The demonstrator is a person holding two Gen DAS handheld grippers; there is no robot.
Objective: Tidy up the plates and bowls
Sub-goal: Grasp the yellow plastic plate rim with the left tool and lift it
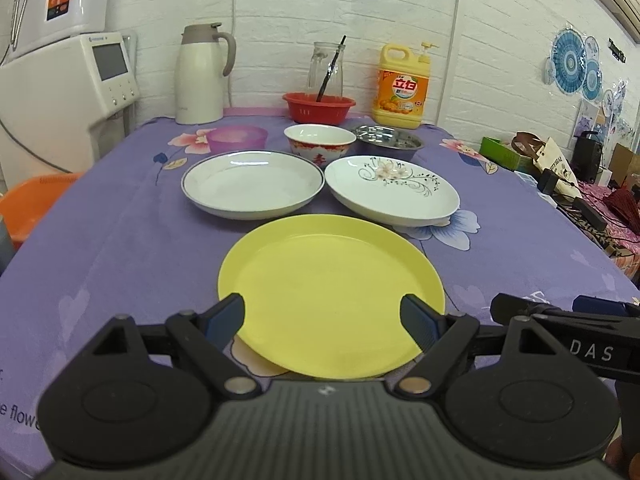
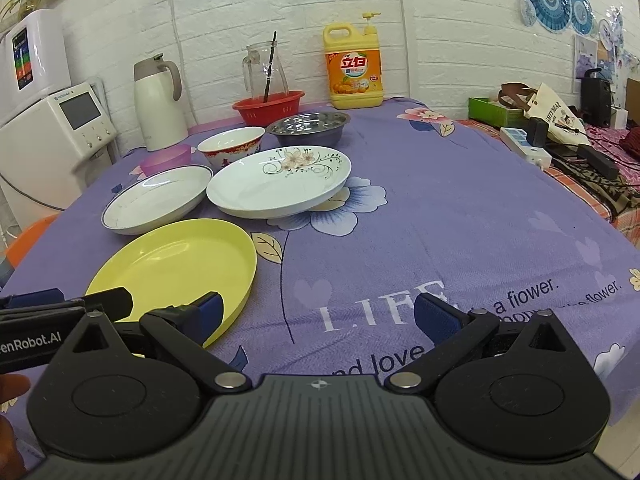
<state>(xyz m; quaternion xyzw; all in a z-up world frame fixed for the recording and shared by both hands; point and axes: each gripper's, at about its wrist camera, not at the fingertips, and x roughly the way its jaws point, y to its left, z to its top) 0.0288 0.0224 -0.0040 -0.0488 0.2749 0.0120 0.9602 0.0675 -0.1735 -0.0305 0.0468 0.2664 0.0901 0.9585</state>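
Left hand-held gripper point(image 1: 322, 320): fingers apart, over yellow plate point(image 1: 320, 280), near rim hidden. Right hand-held gripper point(image 2: 318, 316): fingers apart, over worktop point(image 2: 460, 220). Purple cup point(image 2: 166, 159) partly hidden behind plate.

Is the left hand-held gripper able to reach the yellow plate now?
Probably yes: the left hand-held gripper is open, right at the near rim of the yellow plate, with nothing between them.

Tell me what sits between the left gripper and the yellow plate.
Nothing visible does. The left gripper is open, its fingers spread over the near edge of the yellow plate, with no object between them. The white plates lie beyond it.
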